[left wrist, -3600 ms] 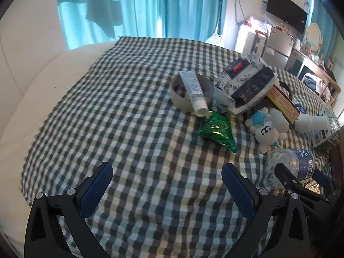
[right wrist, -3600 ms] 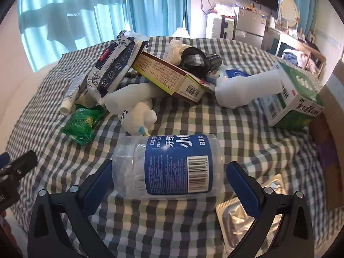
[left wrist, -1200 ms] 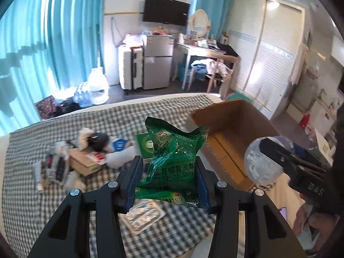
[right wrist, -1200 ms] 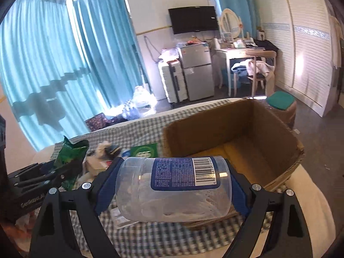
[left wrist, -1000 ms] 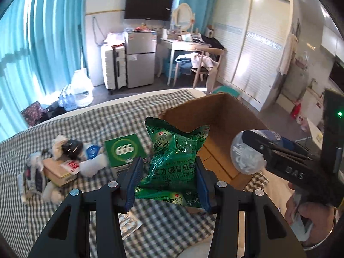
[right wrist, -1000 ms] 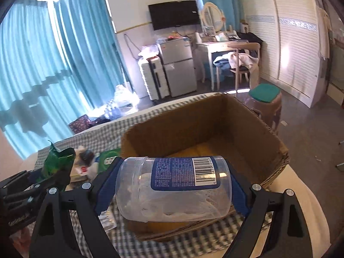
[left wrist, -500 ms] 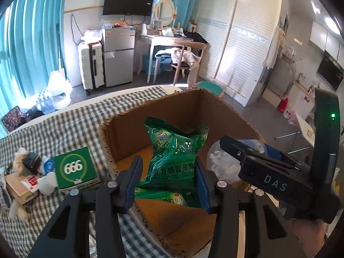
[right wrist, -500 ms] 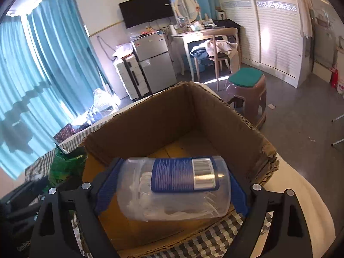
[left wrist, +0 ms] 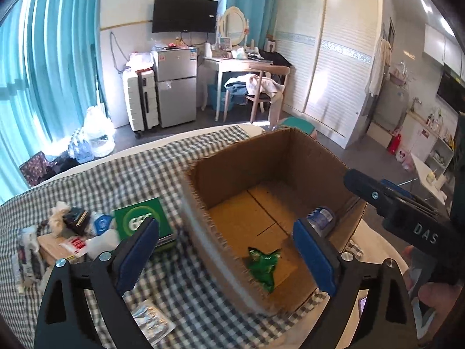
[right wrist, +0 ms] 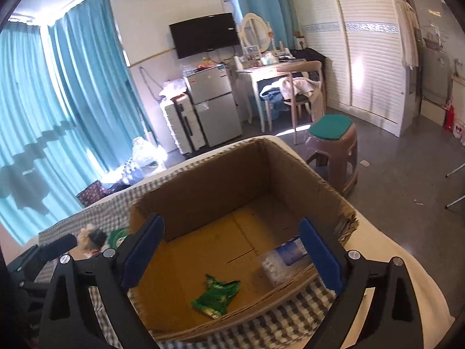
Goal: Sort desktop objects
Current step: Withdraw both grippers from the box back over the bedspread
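An open cardboard box [left wrist: 203,200] stands on the checked cloth. On its floor lies a green snack packet [left wrist: 263,263], and a clear jar with a blue label [left wrist: 321,222] rests on its side by the right wall. Over the box's near left corner my left gripper [left wrist: 225,254] hangs with jaws opening and nothing between the pads. In the right wrist view the box [right wrist: 218,180], the packet [right wrist: 216,293] and the jar [right wrist: 283,257] show again. My right gripper [right wrist: 231,254] hovers above them, jaws opening and empty.
Left of the carton lie a green "666" box [left wrist: 142,221], a heap of small items [left wrist: 58,232] and a foil blister pack [left wrist: 151,322]. A stool with a green seat [right wrist: 331,145] stands on the floor beyond the bed's edge.
Both grippers have let go. The green packet and the jar, held over the box half a second ago, now lie on its floor. Both pairs of jaws stand wider.
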Available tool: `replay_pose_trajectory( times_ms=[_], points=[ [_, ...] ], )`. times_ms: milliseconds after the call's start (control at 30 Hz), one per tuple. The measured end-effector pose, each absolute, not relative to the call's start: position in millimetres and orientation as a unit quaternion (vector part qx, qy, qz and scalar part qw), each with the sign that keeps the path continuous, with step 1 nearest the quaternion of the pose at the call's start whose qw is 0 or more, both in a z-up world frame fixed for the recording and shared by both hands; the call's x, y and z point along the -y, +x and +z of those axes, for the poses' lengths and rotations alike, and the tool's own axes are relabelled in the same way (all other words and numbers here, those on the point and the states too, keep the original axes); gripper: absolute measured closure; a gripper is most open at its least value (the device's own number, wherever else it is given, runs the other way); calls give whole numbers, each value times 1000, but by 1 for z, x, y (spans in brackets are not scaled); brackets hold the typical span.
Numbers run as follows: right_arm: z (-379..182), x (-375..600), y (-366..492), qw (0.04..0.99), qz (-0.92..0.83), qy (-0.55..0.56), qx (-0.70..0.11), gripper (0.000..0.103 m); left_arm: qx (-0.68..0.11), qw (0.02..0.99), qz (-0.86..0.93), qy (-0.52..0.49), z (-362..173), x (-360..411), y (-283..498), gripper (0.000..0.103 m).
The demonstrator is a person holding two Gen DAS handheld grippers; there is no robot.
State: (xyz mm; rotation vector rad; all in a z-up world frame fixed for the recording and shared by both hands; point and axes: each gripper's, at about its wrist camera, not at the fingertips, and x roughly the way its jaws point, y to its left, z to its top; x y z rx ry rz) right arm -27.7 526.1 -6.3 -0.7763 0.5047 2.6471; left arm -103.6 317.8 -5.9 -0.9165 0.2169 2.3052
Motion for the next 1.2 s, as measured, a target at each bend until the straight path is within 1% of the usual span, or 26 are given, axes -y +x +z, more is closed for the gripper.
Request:
replay_pose_trajectory(
  times_ms=[167, 267, 333, 567, 733, 900, 1067, 1200],
  points=[
    [18, -473, -21, 135, 944, -262, -149, 8, -81, 255, 903, -337, 19, -258, -103, 4],
    [33, -441, -15, 105, 952, -249, -147, 8, -74, 216, 918, -325, 32, -218, -95, 0],
    [41, -418, -12, 84, 956, -241, -145, 8, -65, 188, 928, -315, 37, -188, -88, 0],
    [52, -334, -5, 14, 967, -227, -113, 8, -33, 116, 941, -315, 27, -97, -65, 0],
    [34, -286, 0, -20, 968, -228, -106, 8, -19, 72, 944, -320, 11, -50, -54, 0],
    [14, -265, -5, -37, 963, -247, -99, 8, -13, 51, 942, -330, -8, -19, -48, 0],
    [-12, -252, -8, -43, 962, -254, -91, 8, -4, 47, 936, -350, -27, -8, -47, 0],
    [-45, -243, -17, -50, 954, -285, -75, 8, 0, 44, 930, -364, -38, -7, -50, 0]
  ],
)
